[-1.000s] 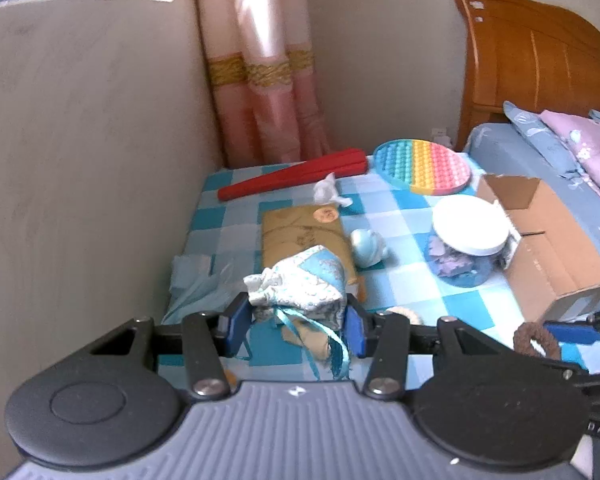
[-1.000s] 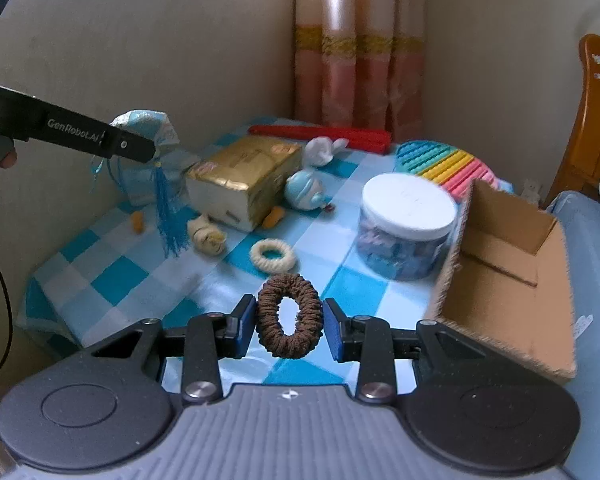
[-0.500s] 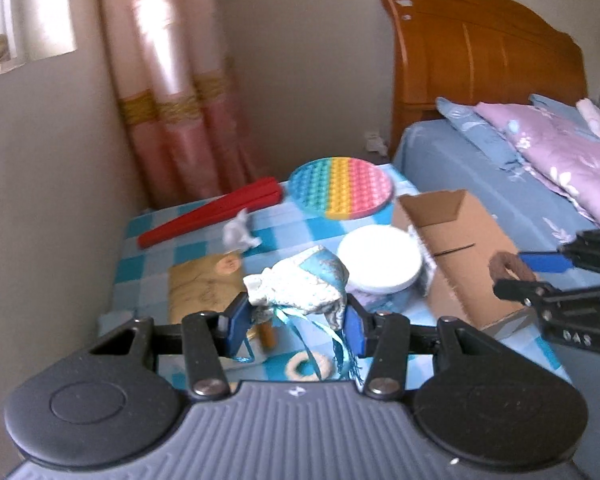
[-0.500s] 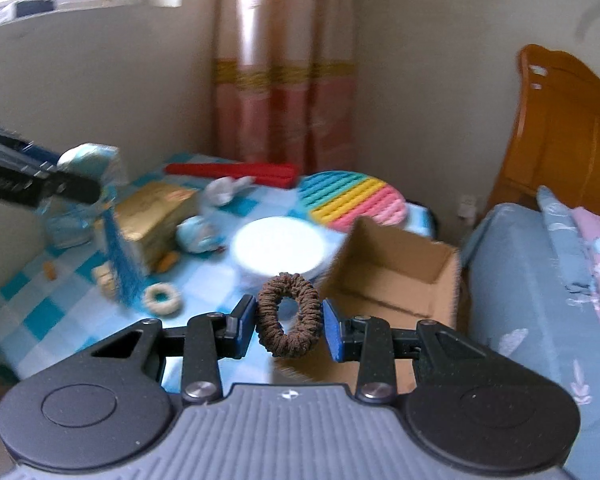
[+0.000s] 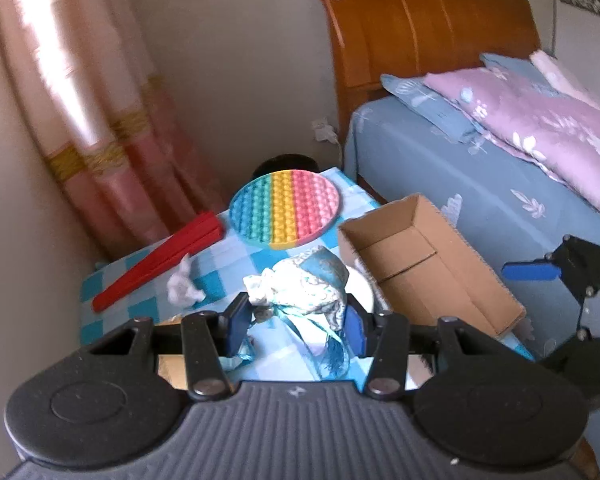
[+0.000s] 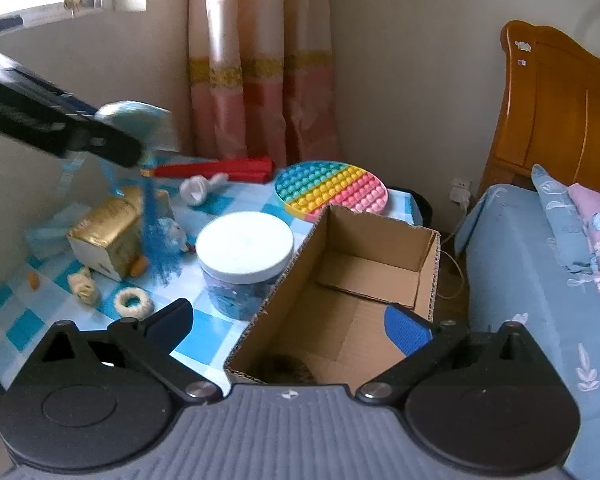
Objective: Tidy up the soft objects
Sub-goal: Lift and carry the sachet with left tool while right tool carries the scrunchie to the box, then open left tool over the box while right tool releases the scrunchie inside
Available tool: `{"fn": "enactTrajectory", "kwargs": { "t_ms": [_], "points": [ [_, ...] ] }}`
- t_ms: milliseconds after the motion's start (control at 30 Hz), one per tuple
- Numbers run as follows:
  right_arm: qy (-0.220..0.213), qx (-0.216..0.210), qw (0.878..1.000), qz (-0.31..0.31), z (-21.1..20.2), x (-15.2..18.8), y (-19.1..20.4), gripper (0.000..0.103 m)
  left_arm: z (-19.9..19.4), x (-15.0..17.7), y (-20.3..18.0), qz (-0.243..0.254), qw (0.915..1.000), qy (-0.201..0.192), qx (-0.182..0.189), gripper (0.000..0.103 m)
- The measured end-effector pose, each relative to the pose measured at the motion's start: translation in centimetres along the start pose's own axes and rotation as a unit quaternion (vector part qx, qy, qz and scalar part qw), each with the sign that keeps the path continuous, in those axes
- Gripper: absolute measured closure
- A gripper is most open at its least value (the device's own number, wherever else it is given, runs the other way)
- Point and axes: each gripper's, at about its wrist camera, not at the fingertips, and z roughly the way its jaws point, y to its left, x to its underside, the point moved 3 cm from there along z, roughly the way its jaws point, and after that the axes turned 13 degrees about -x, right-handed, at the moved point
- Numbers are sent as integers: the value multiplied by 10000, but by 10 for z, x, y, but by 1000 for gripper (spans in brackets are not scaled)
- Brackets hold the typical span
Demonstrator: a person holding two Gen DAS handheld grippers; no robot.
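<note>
Pinching a blue-and-white cloth pouch (image 5: 300,286) between narrow fingers, the left gripper (image 5: 296,322) hangs above the checked table (image 5: 224,284), ribbons and tassel dangling free below, so the pouch is clear of the clutter and likely bound for the box (image 5: 428,268) just to its right. Far left on the table lies a red stick (image 5: 160,260), then a white crumpled bit (image 5: 184,288), then the rainbow pop mat (image 5: 286,210) at the back edge; none look like current targets. From the right wrist view, left to right: the left gripper's arm with the pouch (image 6: 140,120) up high, a gold packet (image 6: 108,236), small cream rings (image 6: 132,302) and scraps on the cloth, probably the soft bits left to sort, then a white-lidded jar (image 6: 244,246) touching the box's left wall. The box (image 6: 380,248) sits open-topped at the table's edge beside the bed (image 6: 520,280), flaps up, handy as a drop bin. A brown scrunchie (image 6: 286,368) lies inside at the near end of the box floor, partly hidden by the gripper body. The right gripper (image 6: 290,320) hovers over that near end with fingers spread wide and nothing between them, which fits a release into the box. Judging by that, one soft item is stowed and the pouch is next; the left gripper needs to cross over the jar and box wall without the trailing tassel snagging the lid or cardboard edge. The right gripper should clear out so both don't crowd the opening.
</note>
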Motion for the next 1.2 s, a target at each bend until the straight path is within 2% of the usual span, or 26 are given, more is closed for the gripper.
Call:
{"fn": "enactTrajectory", "kwargs": {
  "t_ms": [167,267,533,733,767,800,867,1033,1200],
  "points": [
    [-104,24,9999,75,-10,1,-6,0,5,-27,-24,308,9994,-85,91,55],
    [-150,-50,9998,144,-15,4,-8,0,14,-36,-42,366,9989,-78,293,54],
    [-105,-28,9998,183,-29,21,-9,0,48,-49,-89,383,9965,136,736,54],
    [-175,29,9997,196,-37,23,-10,0,61,-63,-105,188,9956,113,916,54],
    [-172,23,9996,202,-37,23,-10,0,64,-62,-106,165,9952,120,952,51],
    [-170,21,9996,203,-36,23,-10,0,67,-61,-108,156,9949,149,989,34],
    [-149,40,9997,193,-35,25,-10,0,76,-55,-113,120,9947,266,984,7],
    [-90,44,9998,176,-33,26,-8,0,87,-36,-119,257,9954,359,848,7],
    [-96,41,9998,161,-35,26,-5,0,74,-28,-111,231,9964,225,787,7]
  ]
}}
